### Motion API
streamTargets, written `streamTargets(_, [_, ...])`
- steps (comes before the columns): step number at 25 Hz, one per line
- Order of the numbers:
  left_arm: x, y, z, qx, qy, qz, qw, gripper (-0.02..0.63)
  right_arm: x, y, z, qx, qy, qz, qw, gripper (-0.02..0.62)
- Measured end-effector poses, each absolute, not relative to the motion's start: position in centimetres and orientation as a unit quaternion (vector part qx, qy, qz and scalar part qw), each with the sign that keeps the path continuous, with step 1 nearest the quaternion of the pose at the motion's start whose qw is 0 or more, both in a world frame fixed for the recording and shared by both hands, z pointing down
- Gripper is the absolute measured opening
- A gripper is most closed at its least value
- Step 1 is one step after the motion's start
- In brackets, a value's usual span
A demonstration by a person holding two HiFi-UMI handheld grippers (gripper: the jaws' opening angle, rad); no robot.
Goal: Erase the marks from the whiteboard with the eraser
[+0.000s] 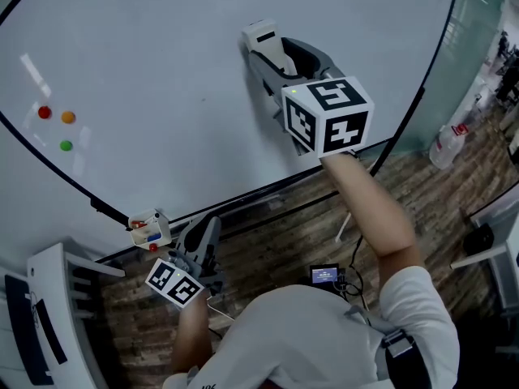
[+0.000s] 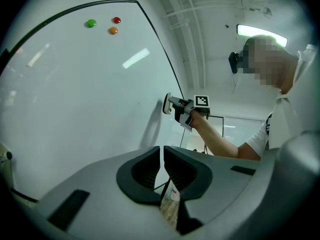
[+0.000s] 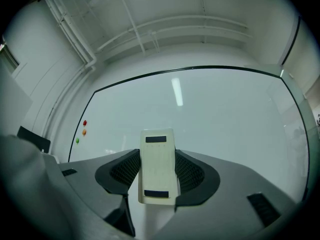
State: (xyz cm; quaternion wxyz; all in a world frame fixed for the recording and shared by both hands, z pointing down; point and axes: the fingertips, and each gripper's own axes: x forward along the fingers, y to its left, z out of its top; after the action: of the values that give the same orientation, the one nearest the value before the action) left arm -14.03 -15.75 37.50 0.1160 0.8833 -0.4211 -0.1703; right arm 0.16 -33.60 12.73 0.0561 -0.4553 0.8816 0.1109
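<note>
Person's white shirt [image 1: 324, 339] fills the bottom of the head view, nearest the lens; both forearms reach out from it.

Right gripper [image 1: 272, 51]: raised to the whiteboard [image 1: 162, 71], jaws clamped on the sides of the eraser [image 1: 259, 35]. The eraser is a cream block with a dark strip at each end, standing upright between the pads and reaching past the jaw tips. Its far end meets the board surface in the upper middle.

Left gripper [image 1: 203, 237]: held low, below the board's bottom edge and over the wood floor [image 1: 276, 250]. Its jaws are drawn together to a thin slit (nothing between them).

Red magnet [image 1: 45, 113], orange magnet [image 1: 68, 117] and green magnet [image 1: 66, 145] sit clustered on the board, well apart from the eraser.
</note>
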Motion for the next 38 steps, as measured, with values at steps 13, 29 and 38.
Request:
streamTargets(13, [-11.3, -17.0, 36.9, 0.888, -0.417, -0.162, 0.108, 0.014, 9.1, -36.3, 11.6, -0.512, 0.849, 0.109, 0.068, 0.239])
streamTargets(29, [-11.5, -17.3, 36.8, 0.882, -0.431, -0.16, 0.104, 0.014, 15.9, -39.8, 11.1, -0.567, 0.815, 0.094, 0.078, 0.239])
streamTargets(38, [-12.0, -17.8, 36.9, 0.883, -0.429, -0.158, 0.109, 0.014, 16.7, -42.0, 11.5, -0.584, 0.804, 0.081, 0.075, 0.239])
